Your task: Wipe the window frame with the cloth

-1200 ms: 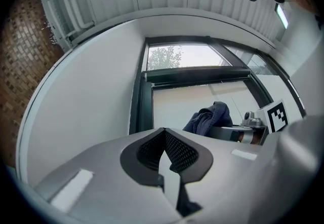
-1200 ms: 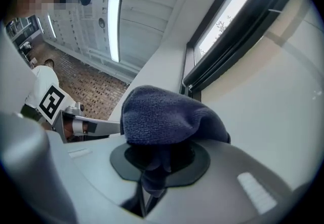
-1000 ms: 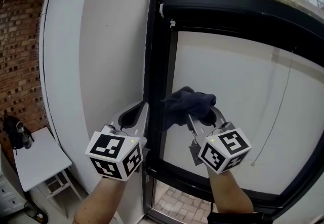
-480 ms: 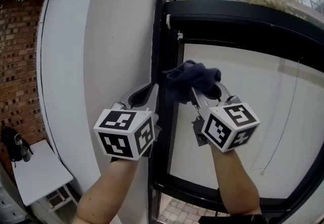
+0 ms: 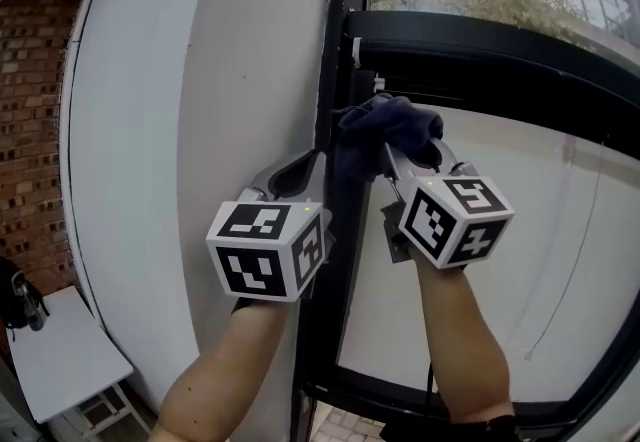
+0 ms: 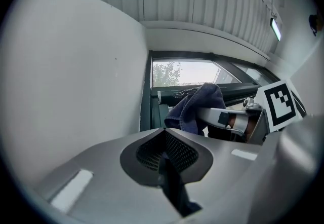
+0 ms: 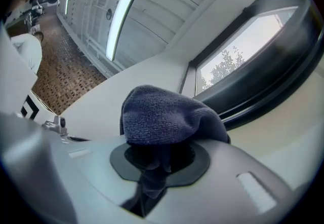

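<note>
Head view: I am looking at a black window frame (image 5: 338, 30) running upright between a white wall (image 5: 230, 80) on the left and a white blind (image 5: 520, 230) on the right, where open room is lying. My right gripper (image 5: 400, 142) is clamping a dark blue cloth (image 5: 375, 125), which is bunching against the frame's upright near its upper crossbar. My left gripper (image 5: 305, 170) is sitting just beside, at the wall's edge. A white table (image 5: 60, 360) is standing far below.

Left gripper view: the jaws are meeting on nothing; the cloth is hanging ahead, rightward.

Right gripper view: the jaws are pinching the cloth, its bulk folding over their tips.
</note>
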Tool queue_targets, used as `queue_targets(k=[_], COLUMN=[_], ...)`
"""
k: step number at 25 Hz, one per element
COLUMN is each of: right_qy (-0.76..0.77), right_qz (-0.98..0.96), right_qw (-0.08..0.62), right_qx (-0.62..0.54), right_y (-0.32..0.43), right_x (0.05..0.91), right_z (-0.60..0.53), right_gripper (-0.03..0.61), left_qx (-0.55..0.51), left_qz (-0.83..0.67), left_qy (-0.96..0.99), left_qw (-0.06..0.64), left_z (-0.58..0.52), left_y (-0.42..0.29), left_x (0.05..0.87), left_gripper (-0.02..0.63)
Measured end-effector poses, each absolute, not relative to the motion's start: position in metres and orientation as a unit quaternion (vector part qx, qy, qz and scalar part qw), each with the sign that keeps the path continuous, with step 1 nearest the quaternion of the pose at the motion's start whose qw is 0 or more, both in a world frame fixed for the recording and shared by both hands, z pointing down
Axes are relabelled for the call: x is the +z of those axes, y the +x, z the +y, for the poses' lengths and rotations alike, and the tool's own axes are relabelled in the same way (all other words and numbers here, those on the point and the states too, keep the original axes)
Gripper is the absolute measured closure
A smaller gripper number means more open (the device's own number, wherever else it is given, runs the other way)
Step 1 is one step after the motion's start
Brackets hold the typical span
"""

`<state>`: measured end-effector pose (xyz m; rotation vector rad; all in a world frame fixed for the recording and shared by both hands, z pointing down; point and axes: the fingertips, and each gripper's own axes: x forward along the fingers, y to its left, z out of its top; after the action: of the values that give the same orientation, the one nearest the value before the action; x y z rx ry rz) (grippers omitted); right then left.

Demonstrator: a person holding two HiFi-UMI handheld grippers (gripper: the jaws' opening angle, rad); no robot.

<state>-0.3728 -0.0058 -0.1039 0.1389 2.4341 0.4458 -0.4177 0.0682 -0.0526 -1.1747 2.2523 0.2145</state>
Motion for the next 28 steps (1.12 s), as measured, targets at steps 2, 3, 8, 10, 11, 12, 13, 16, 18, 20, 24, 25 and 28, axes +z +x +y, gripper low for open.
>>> queue_targets(k=[2, 3, 8, 10, 11, 12, 13, 16, 18, 20, 24, 25, 28], right_qy=[0.047, 0.046, 0.023, 0.016, 0.015, 0.014, 0.013, 0.002, -0.006, -0.016, -0.057, -0.062, -0.08], right_qz=[0.923, 0.921, 0.91, 0.907, 0.906, 0.906, 0.906, 0.904, 0.903, 0.905, 0.903, 0.902, 0.9], right_qw=[0.335, 0.341, 0.355, 0.358, 0.359, 0.36, 0.36, 0.365, 0.365, 0.361, 0.349, 0.349, 0.347], right_qx=[0.181, 0.184, 0.212, 0.221, 0.223, 0.223, 0.223, 0.225, 0.225, 0.225, 0.243, 0.247, 0.251], right_y=[-0.379, -0.381, -0.395, -0.401, -0.404, -0.406, -0.409, -0.413, -0.414, -0.415, -0.421, -0.422, -0.423], right_x=[-0.118, -0.126, -0.164, -0.177, -0.183, -0.188, -0.192, -0.203, -0.206, -0.209, -0.217, -0.219, -0.219], right_z=[-0.007, -0.007, -0.014, -0.014, -0.013, -0.012, -0.012, -0.01, -0.01, -0.01, -0.012, -0.012, -0.014], right_gripper=[0.525, 0.523, 0.523, 0.523, 0.523, 0.523, 0.525, 0.524, 0.525, 0.524, 0.525, 0.525, 0.525], left_qx=[0.072, 0.066, 0.066, 0.073, 0.078, 0.082, 0.083, 0.071, 0.065, 0.063, 0.057, 0.06, 0.056], left_qz=[0.846, 0.845, 0.839, 0.839, 0.839, 0.839, 0.84, 0.843, 0.843, 0.843, 0.841, 0.84, 0.842], left_qy=[-0.434, -0.432, -0.435, -0.435, -0.436, -0.435, -0.434, -0.425, -0.42, -0.414, -0.414, -0.416, -0.411], left_qw=[0.302, 0.308, 0.319, 0.318, 0.317, 0.316, 0.316, 0.322, 0.329, 0.337, 0.344, 0.344, 0.346], left_z=[0.065, 0.062, 0.046, 0.042, 0.041, 0.04, 0.039, 0.037, 0.037, 0.041, 0.041, 0.04, 0.04], left_y=[-0.423, -0.424, -0.435, -0.441, -0.443, -0.445, -0.447, -0.449, -0.446, -0.443, -0.437, -0.436, -0.436], left_x=[-0.06, -0.064, -0.081, -0.087, -0.089, -0.091, -0.093, -0.101, -0.106, -0.109, -0.112, -0.112, -0.109], left_gripper=[0.62, 0.62, 0.62, 0.62, 0.62, 0.62, 0.62, 0.62, 0.62, 0.62, 0.62, 0.62, 0.62])
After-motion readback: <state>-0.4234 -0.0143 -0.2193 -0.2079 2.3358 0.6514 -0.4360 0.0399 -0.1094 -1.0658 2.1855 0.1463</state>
